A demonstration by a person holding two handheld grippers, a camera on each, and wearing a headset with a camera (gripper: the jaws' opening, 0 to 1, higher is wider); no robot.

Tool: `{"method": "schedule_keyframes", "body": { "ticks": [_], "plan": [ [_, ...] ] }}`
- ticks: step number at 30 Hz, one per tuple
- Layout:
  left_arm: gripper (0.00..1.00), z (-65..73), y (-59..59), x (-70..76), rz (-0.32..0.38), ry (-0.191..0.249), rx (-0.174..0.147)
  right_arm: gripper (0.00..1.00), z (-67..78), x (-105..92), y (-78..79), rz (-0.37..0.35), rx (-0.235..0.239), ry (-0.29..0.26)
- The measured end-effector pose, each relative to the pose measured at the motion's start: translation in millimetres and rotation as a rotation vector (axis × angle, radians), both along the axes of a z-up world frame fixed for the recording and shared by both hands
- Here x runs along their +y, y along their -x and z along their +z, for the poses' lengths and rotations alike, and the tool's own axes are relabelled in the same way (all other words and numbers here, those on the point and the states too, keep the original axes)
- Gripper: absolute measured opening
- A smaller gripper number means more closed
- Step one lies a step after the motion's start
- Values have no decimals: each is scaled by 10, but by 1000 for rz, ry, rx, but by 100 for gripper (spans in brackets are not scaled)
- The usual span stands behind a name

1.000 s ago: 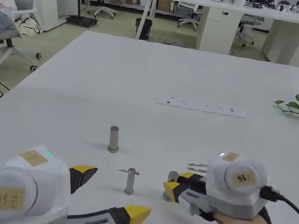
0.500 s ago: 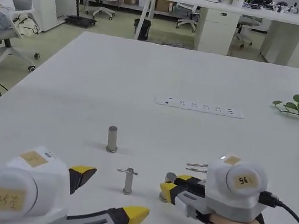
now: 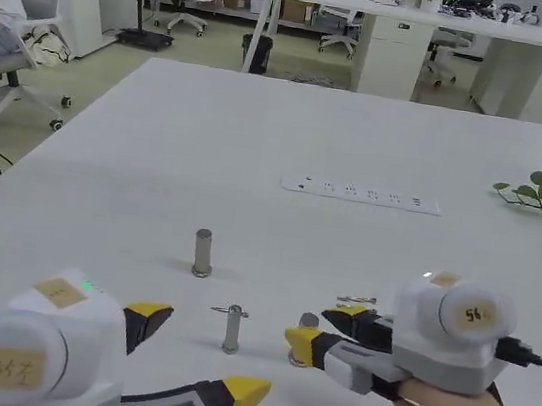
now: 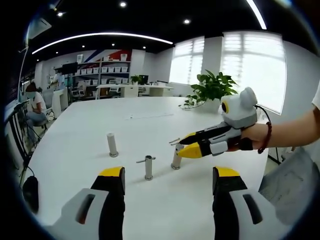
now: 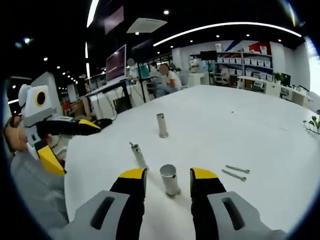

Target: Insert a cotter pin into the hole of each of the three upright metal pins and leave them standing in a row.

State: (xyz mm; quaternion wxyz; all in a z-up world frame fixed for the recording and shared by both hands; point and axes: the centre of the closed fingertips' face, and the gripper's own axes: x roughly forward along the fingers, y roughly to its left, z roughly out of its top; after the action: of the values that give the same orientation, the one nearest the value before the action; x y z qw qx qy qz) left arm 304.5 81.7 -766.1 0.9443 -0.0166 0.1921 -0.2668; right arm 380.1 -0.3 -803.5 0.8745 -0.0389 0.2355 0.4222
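One of three pinned

The middle upright steel pin [image 3: 232,327] carries a thin cotter pin [image 3: 231,310]; the bare steel pin [image 3: 203,253] at its eleven o'clock and the third steel pin [image 3: 309,321] at three o'clock, between our right tool's [image 3: 317,333] parted jaws, wait. Two loose silver cotter pins [image 3: 358,300] lie on the white bench [image 3: 291,135]; left tool [image 3: 197,354] gapes empty.

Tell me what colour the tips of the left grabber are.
Yellow on the left gripper, clearest in the left gripper view.
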Motion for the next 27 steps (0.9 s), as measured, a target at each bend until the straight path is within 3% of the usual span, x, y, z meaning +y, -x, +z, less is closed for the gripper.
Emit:
{"method": "schedule_keyframes", "body": {
  "ticks": [10,16,27],
  "plan": [
    [74,-12,-15,13,11,-9,-7,38,172,-223,-45,43,0,6],
    [73,-20,-13,-5,5,-13,-9,37,67,-412,-159,86,6,81],
    [71,-43,-10,-3,-4,-29,-18,33,-158,-685,-504,67,34,184]
  ]
}}
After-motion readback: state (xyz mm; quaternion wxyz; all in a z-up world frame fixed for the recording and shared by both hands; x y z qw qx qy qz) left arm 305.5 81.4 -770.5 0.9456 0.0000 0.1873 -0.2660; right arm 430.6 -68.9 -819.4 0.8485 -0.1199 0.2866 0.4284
